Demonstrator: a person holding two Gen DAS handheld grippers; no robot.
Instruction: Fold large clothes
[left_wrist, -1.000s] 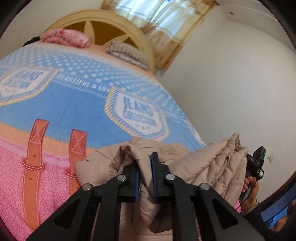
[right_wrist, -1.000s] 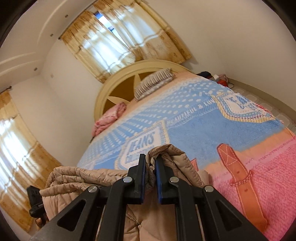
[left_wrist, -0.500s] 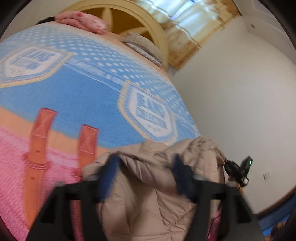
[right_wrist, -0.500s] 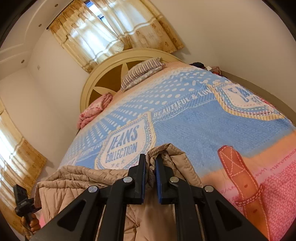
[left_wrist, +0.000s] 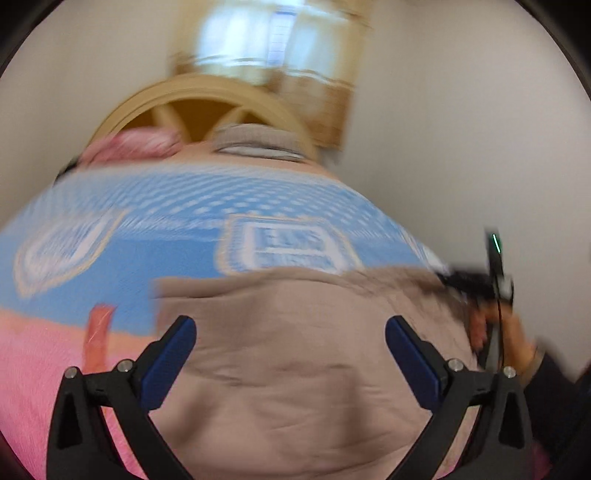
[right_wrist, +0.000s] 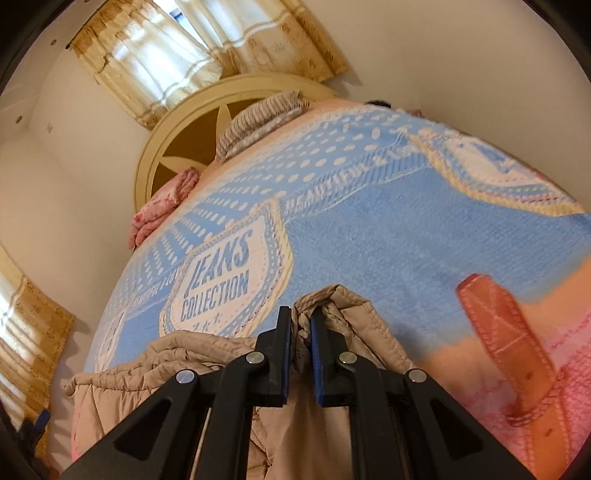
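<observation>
Nearest the left gripper (left_wrist: 290, 354), the jaws are swinging out to their widest, and the fold of beige padded jacket (left_wrist: 295, 369) they pinched a second ago now lies loose between and beneath them, touched by neither blue pad. The left wrist view is smeared, which fits a hand that is pulling off the cloth rather than settling on it. Beside it, the right gripper (right_wrist: 301, 332) is clenched on a bunched edge of the same jacket (right_wrist: 343, 306), as it was a second ago, with the quilted fabric squeezed up between its pads and spilling down under its arms. Just past both grippers the rest of the jacket sits in a thick heap on the near end of the bed, over the pink and orange part of the bedspread (right_wrist: 406, 229). Beyond it the blue bedspread with its "JEANS COLLECTION" badge lies bare, then the pillows (right_wrist: 258, 122) and the rounded headboard (right_wrist: 173, 147), with curtains behind. By my reading one side of the fold has just been laid down, and the left hand is free to take a new hold while the right side awaits release.
</observation>
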